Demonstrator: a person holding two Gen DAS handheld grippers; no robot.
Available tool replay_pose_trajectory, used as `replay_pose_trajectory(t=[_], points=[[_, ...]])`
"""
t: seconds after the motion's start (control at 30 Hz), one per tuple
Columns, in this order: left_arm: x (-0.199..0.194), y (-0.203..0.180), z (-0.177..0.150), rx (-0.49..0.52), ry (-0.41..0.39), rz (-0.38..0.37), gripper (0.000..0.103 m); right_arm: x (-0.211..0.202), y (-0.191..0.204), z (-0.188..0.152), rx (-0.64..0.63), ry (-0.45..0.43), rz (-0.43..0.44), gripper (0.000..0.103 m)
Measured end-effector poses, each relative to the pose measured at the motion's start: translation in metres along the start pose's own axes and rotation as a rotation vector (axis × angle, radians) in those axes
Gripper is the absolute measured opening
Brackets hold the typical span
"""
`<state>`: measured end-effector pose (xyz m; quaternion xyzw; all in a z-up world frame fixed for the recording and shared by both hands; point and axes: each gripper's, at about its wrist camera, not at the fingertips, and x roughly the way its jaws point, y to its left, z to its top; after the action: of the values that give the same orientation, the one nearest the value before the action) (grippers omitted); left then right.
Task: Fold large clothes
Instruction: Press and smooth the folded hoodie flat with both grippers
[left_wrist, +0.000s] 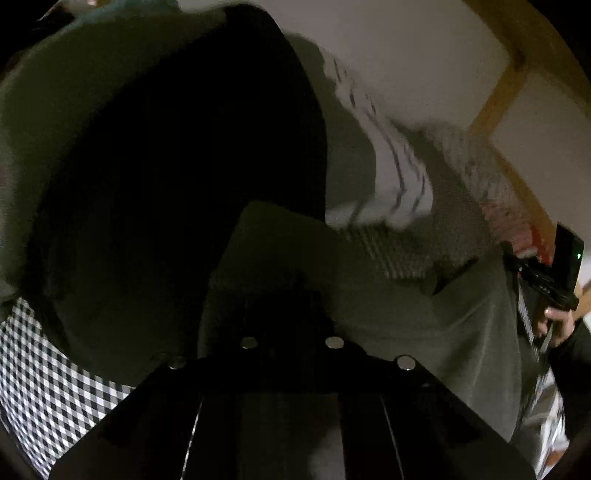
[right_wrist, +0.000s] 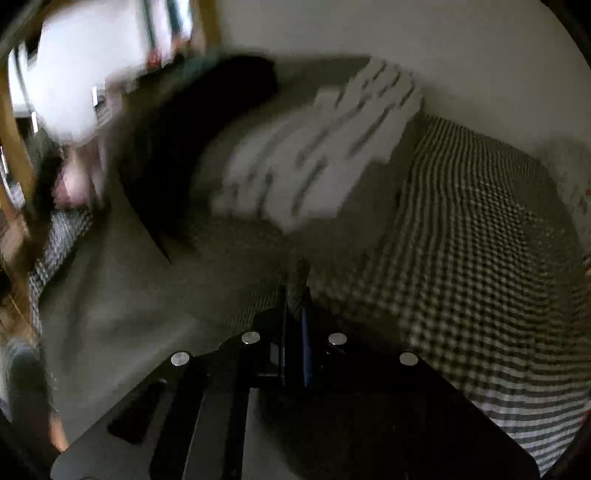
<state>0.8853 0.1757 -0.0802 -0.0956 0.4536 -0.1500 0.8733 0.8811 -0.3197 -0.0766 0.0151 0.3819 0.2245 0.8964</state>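
The olive-green garment (right_wrist: 122, 314) is spread over the gingham-checked bed cover (right_wrist: 480, 258), its ribbed hem bunched directly at the right gripper (right_wrist: 295, 295). The jaws are seen closed on a pinch of that hem. In the left wrist view the same garment (left_wrist: 424, 314) is draped over the left gripper (left_wrist: 288, 295), whose tips are hidden by cloth; the jaws read as closed, fabric apparently clamped. A white striped cloth (right_wrist: 321, 147) lies beyond, toward the wall. Open checked cover remains to the right.
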Motion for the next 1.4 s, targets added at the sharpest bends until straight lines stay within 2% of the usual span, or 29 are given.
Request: replay_pose_trajectory(t=[0.07, 0.1, 0.17, 0.2, 0.27, 0.33, 0.37, 0.4, 0.43, 0.47, 0.5, 0.53, 0.63, 0.67, 0.77, 0.8, 0.83, 0.87, 0.93, 1.0, 1.03, 1.07, 1.13, 1.2, 1.27, 1.33, 1.37, 1.4], points=[[-0.003, 0.009, 0.001, -0.032, -0.032, 0.034, 0.005, 0.021, -0.005, 0.0, 0.011, 0.072, -0.064, 0.006], [-0.003, 0.013, 0.001, -0.047, -0.038, 0.042, 0.005, 0.043, -0.005, -0.005, 0.002, 0.154, -0.106, 0.007], [0.003, 0.02, -0.001, -0.089, -0.018, 0.027, 0.005, 0.075, -0.003, -0.008, 0.011, 0.255, -0.131, 0.008], [0.006, 0.02, -0.003, -0.081, -0.008, 0.038, 0.005, 0.082, 0.001, -0.01, 0.002, 0.284, -0.153, 0.019], [0.011, 0.016, -0.005, -0.056, 0.022, 0.051, 0.005, 0.078, 0.005, -0.005, 0.013, 0.258, -0.172, 0.033], [0.008, 0.012, -0.005, -0.032, 0.026, 0.056, 0.009, 0.053, 0.004, 0.005, 0.055, 0.18, -0.15, 0.077], [0.003, 0.01, -0.006, -0.026, 0.017, 0.043, 0.019, 0.031, 0.004, 0.01, 0.067, 0.123, -0.162, 0.087], [-0.006, 0.008, -0.006, -0.02, 0.002, 0.023, 0.041, 0.008, 0.004, 0.013, 0.07, 0.075, -0.163, 0.095], [-0.018, 0.004, -0.007, -0.01, -0.024, 0.017, 0.056, -0.009, 0.003, 0.011, 0.067, 0.069, -0.155, 0.095], [-0.032, 0.0, -0.009, 0.004, -0.06, 0.031, 0.084, -0.025, 0.001, 0.008, 0.067, 0.082, -0.169, 0.095], [-0.05, -0.007, -0.014, 0.026, -0.114, 0.047, 0.088, -0.04, -0.003, 0.001, 0.07, 0.096, -0.205, 0.095], [-0.066, -0.015, -0.021, 0.059, -0.141, 0.046, 0.088, -0.049, -0.005, -0.007, 0.073, 0.115, -0.223, 0.095], [-0.084, -0.035, -0.053, 0.097, -0.154, 0.045, 0.095, -0.066, -0.014, -0.051, 0.106, 0.203, -0.226, 0.095], [-0.083, -0.038, -0.063, 0.094, -0.138, 0.026, 0.095, -0.066, -0.018, -0.07, 0.126, 0.245, -0.213, 0.095], [-0.049, -0.044, -0.102, 0.087, 0.029, 0.007, 0.095, -0.047, -0.024, -0.117, 0.185, 0.363, -0.144, 0.095], [-0.032, -0.042, -0.116, 0.081, 0.089, 0.031, 0.095, -0.04, -0.022, -0.127, 0.184, 0.387, -0.136, 0.089], [-0.021, -0.039, -0.124, 0.071, 0.126, 0.065, 0.095, -0.041, -0.022, -0.136, 0.178, 0.399, -0.138, 0.063], [-0.011, -0.03, -0.133, 0.043, 0.157, 0.101, 0.094, -0.038, -0.021, -0.143, 0.187, 0.405, -0.132, 0.056], [-0.006, -0.013, -0.14, -0.009, 0.156, 0.11, 0.086, -0.038, -0.021, -0.149, 0.214, 0.377, -0.11, 0.033], [-0.013, -0.003, -0.145, -0.045, 0.139, 0.109, 0.08, -0.052, -0.025, -0.148, 0.247, 0.318, -0.1, 0.027], [-0.019, 0.001, -0.146, -0.046, 0.133, 0.132, 0.074, -0.061, -0.031, -0.148, 0.282, 0.282, -0.1, 0.025], [-0.023, 0.005, -0.147, -0.045, 0.132, 0.143, 0.063, -0.068, -0.041, -0.15, 0.336, 0.247, -0.095, 0.024], [-0.029, 0.019, -0.152, -0.079, 0.133, 0.109, 0.06, -0.07, -0.055, -0.157, 0.389, 0.244, -0.068, 0.023], [-0.031, 0.022, -0.154, -0.1, 0.138, 0.083, 0.06, -0.067, -0.052, -0.162, 0.399, 0.259, -0.072, 0.025], [-0.042, 0.02, -0.154, -0.119, 0.115, 0.075, 0.061, -0.077, -0.045, -0.161, 0.392, 0.248, -0.113, 0.041], [-0.067, 0.016, -0.157, -0.131, 0.055, 0.034, 0.081, -0.095, -0.029, -0.156, 0.348, 0.2, -0.217, 0.072], [-0.081, 0.007, -0.162, -0.115, 0.008, 0.009, 0.096, -0.108, -0.018, -0.155, 0.302, 0.177, -0.262, 0.084], [-0.091, 0.003, -0.167, -0.098, -0.016, 0.005, 0.096, -0.115, -0.006, -0.156, 0.26, 0.171, -0.29, 0.098]])
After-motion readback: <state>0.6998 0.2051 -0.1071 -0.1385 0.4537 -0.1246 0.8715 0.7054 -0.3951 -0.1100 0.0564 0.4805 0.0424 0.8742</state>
